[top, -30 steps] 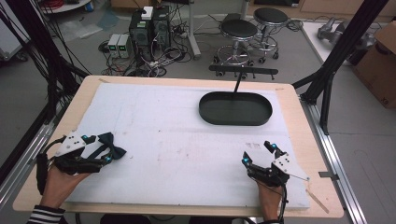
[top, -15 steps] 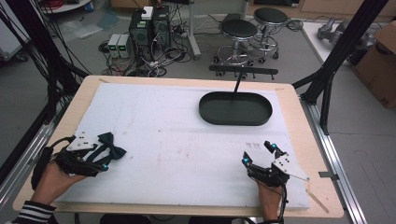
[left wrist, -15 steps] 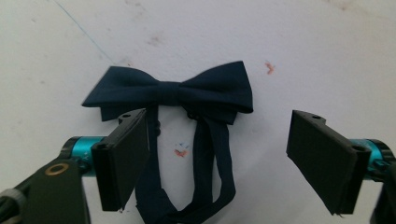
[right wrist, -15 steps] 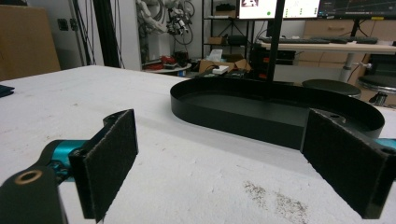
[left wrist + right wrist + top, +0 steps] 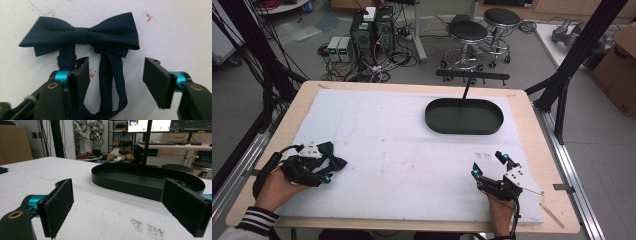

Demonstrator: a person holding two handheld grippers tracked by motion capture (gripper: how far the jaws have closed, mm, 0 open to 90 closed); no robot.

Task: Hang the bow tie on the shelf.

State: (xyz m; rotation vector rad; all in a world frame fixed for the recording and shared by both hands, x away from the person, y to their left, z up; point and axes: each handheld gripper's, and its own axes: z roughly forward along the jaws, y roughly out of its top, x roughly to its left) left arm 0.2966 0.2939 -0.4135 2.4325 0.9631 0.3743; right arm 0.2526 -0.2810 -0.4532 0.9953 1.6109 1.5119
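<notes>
A dark navy bow tie (image 5: 80,35) lies flat on the white mat (image 5: 402,140) at the front left, its strap trailing toward me. My left gripper (image 5: 328,164) hovers low over it. In the left gripper view its jaws (image 5: 116,65) straddle the strap (image 5: 111,80); they have just been closing, but a gap remains on both sides and the pads (image 5: 156,80) do not press on it. The bow tie (image 5: 333,156) sits just past the fingertips. At the front right my right gripper (image 5: 487,163) rests open with nothing between its jaws (image 5: 118,182).
A black oval tray (image 5: 464,131) stands at the back right of the mat, straight ahead of the right gripper (image 5: 105,167). A black post (image 5: 467,87) rises behind it. Wooden table edges (image 5: 532,130) frame the mat; stools and computers stand on the floor beyond.
The left gripper has dropped slightly toward the mat and its jaws have narrowed around the bow tie's strap. The right gripper and the tray have not moved.
</notes>
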